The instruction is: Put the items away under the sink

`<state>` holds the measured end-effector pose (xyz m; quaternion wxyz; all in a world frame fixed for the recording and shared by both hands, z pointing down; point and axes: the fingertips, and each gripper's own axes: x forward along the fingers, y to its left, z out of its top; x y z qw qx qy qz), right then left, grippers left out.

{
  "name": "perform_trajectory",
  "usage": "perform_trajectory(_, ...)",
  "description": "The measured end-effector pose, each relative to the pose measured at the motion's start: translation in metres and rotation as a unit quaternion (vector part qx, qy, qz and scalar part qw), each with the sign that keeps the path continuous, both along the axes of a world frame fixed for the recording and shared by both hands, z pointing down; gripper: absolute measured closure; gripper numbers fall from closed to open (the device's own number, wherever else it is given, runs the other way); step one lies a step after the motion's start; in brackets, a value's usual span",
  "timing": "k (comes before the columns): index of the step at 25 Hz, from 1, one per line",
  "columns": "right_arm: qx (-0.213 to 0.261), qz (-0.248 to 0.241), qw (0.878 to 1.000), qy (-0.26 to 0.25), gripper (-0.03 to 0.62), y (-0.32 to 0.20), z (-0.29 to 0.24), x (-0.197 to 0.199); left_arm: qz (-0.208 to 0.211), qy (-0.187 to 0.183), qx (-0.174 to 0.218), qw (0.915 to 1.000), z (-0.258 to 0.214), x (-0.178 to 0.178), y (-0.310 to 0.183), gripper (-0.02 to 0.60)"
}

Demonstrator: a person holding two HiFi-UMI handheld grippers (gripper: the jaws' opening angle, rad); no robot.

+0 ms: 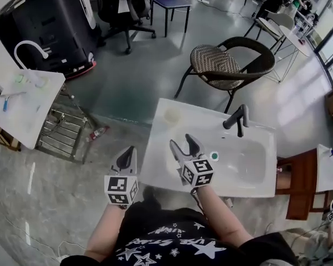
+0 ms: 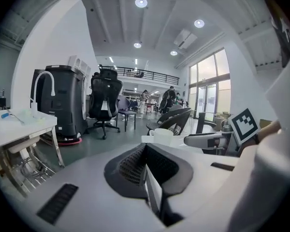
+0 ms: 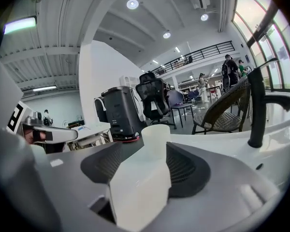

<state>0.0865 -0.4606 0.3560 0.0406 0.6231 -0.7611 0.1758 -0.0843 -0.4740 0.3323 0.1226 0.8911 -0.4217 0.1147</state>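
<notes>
A pale translucent cup (image 1: 172,116) stands on the white sink counter (image 1: 155,165), left of the black faucet (image 1: 237,119). My right gripper (image 1: 183,143) hovers over the counter just short of the cup. Its jaws are open with nothing gripped. In the right gripper view the cup (image 3: 155,138) stands ahead in line with the gap of the right gripper (image 3: 146,161). A small teal round item (image 1: 213,155) lies by the basin edge. My left gripper (image 1: 126,157) is shut and empty, off the counter's left side above the floor. The left gripper (image 2: 145,163) looks toward the cup (image 2: 162,135).
A second white sink (image 1: 28,107) on a metal frame stands at the left. Beyond the counter is a wicker chair (image 1: 225,65). A black machine (image 1: 44,21) and an office chair (image 1: 122,4) are farther back. A wooden cabinet (image 1: 299,184) adjoins the counter's right.
</notes>
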Motion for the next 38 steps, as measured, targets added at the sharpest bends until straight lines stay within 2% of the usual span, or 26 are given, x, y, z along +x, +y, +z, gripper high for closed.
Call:
perform_trajectory(3, 0.004, 0.023, 1.0, 0.012, 0.217, -0.021, 0.007, 0.002, 0.015, -0.003, 0.0, 0.9999, 0.003, 0.0, -0.025, 0.572)
perform_trajectory(5, 0.005, 0.037, 0.999, 0.02, 0.175, -0.031, 0.013, 0.004, 0.02, 0.0, -0.006, 0.9998, 0.008, -0.002, -0.04, 0.572)
perform_trajectory(7, 0.0, 0.043, 0.999, 0.029, 0.16, -0.042, 0.02, 0.004, 0.03, -0.002, -0.01, 0.9995, 0.012, -0.002, -0.052, 0.572)
perform_trajectory(14, -0.016, 0.05, 0.997, 0.052, 0.16, -0.083, 0.039, 0.012, 0.055, -0.003, -0.014, 0.9984, 0.022, 0.006, -0.08, 0.572)
perform_trajectory(24, -0.017, 0.021, 0.995, 0.092, 0.16, -0.122, 0.047, 0.007, 0.063, -0.008, -0.03, 0.9975, 0.035, 0.002, -0.084, 0.572)
perform_trajectory(33, -0.018, -0.018, 0.991, 0.133, 0.163, -0.134, 0.053, 0.001, 0.055, -0.017, -0.029, 0.9979, 0.034, -0.008, -0.078, 0.572)
perform_trajectory(38, -0.018, -0.026, 0.992, 0.12, 0.186, -0.131, 0.052, 0.003, 0.049, -0.023, -0.026, 0.9982, 0.032, -0.01, -0.069, 0.572)
